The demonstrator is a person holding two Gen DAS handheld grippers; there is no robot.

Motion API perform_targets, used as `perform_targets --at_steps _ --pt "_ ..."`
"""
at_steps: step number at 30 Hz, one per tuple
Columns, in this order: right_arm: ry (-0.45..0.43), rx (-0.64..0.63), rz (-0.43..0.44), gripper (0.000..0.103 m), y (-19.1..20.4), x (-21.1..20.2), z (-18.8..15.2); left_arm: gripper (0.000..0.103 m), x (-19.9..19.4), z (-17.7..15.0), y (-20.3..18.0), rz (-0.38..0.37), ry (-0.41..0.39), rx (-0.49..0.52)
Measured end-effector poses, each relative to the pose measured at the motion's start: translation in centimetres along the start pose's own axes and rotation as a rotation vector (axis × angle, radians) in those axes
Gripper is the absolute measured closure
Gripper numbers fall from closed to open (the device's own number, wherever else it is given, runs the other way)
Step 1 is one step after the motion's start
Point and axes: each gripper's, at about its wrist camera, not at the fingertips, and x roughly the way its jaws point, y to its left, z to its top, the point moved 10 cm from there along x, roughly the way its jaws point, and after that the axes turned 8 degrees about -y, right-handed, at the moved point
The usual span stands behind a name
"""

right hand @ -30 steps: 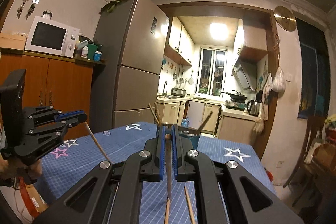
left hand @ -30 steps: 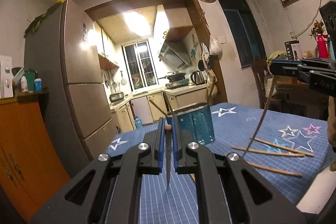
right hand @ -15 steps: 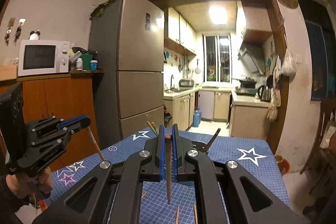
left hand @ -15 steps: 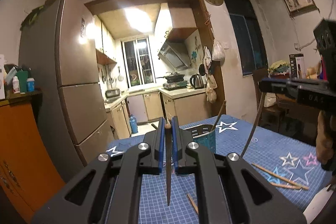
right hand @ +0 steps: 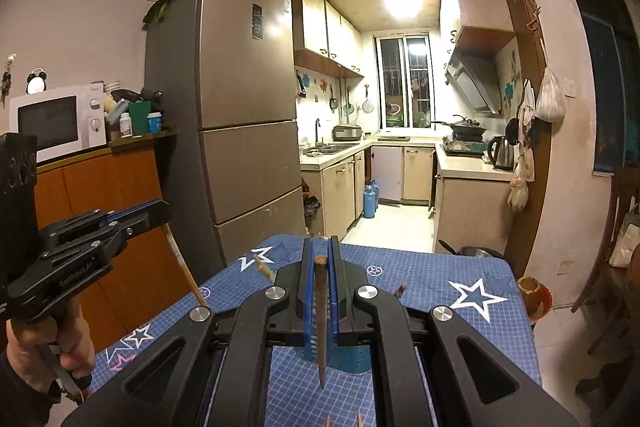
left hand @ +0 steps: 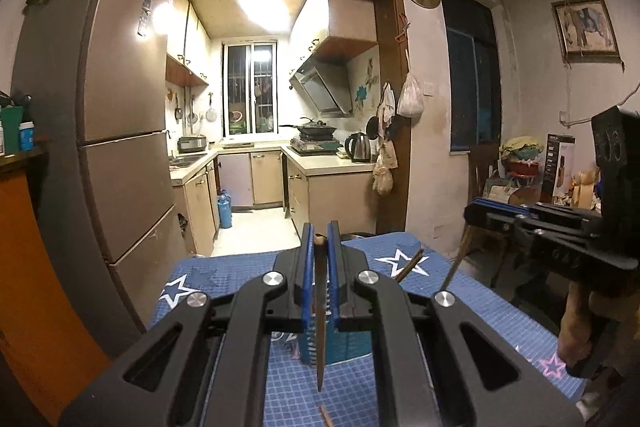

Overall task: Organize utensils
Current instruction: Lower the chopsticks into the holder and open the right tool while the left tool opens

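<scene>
My left gripper (left hand: pixel 320 241) is shut on a wooden chopstick (left hand: pixel 320 323) that hangs down, tip over a teal utensil holder (left hand: pixel 348 345) on the blue star tablecloth (left hand: pixel 224 275). My right gripper (right hand: pixel 320 259) is shut on another chopstick (right hand: pixel 321 327), also pointing down in front of the holder (right hand: pixel 348 357). Each gripper shows in the other's view: the right one (left hand: pixel 476 213) at the right, the left one (right hand: pixel 158 211) at the left. Utensil ends (left hand: pixel 410 263) stick out of the holder.
Loose chopstick tips lie on the cloth near me (left hand: pixel 326 415) (right hand: pixel 360 419). A fridge (right hand: pixel 240 127) and an orange cabinet (right hand: pixel 100 211) stand left of the table. A chair (right hand: pixel 616 239) stands at the right. The kitchen lies beyond the table's far edge.
Both grippers have risen and come closer over the holder, each still holding its chopstick. The holder now sits right under the fingers. The loose chopsticks on the cloth have dropped mostly out of view.
</scene>
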Motion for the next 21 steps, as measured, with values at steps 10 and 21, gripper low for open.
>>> perform_targets --at_steps 10,21 --pt "-0.014 -0.033 -0.001 0.096 -0.2 1.9 5.5 0.098 2.3 4.5 -1.1 -0.029 -0.021 -0.027" --pt "-0.057 -0.057 -0.019 0.096 -1.3 4.8 10.0 0.098 5.4 7.8 -1.7 -0.008 -0.096 -0.021"
